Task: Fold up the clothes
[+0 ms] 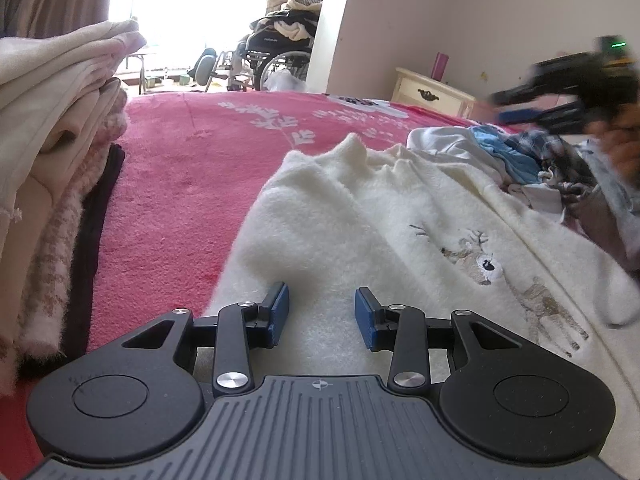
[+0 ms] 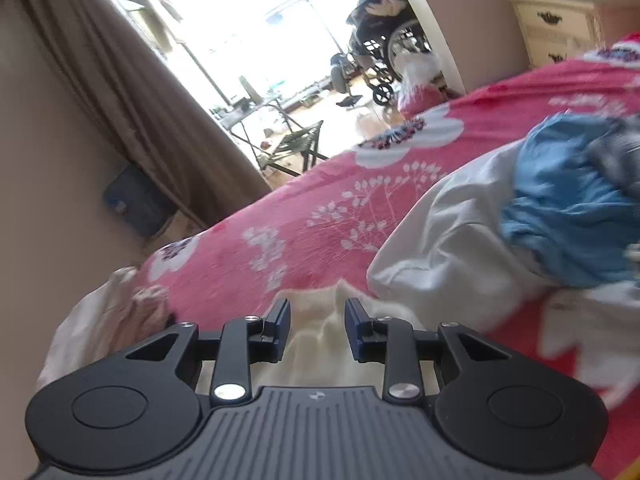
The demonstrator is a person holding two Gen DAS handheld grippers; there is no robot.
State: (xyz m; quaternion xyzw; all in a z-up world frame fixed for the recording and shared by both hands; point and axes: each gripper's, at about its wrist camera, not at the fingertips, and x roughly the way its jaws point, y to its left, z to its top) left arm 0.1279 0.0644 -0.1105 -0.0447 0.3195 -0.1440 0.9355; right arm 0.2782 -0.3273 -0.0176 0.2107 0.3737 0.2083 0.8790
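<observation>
My left gripper (image 1: pixel 322 318) spread over the white fleece (image 1: pixel 360 216) mid-bed, nothing pinched, my right gripper (image 2: pixel 317 330) spread and empty above its far edge, folded stack (image 1: pixel 52 152) at the pink bedspread's (image 1: pixel 180 184) left edge, unfolded pile (image 1: pixel 532 160) right.

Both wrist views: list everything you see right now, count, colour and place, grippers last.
fleece sweater: one, cream, deer embroidery, spread on the bed under the left gripper
folded stack: one, cream, pink and dark layers, left edge of the bed
unfolded pile: one heap, white, blue, plaid, right side of the bed
bedspread: one, pink, white flowers
nightstand: one, cream, by the wall
wheelchair: one, black, piled with clothes, by the window
curtain: one, brown
left gripper: open, over the sweater
right gripper: open, nothing gripped
</observation>
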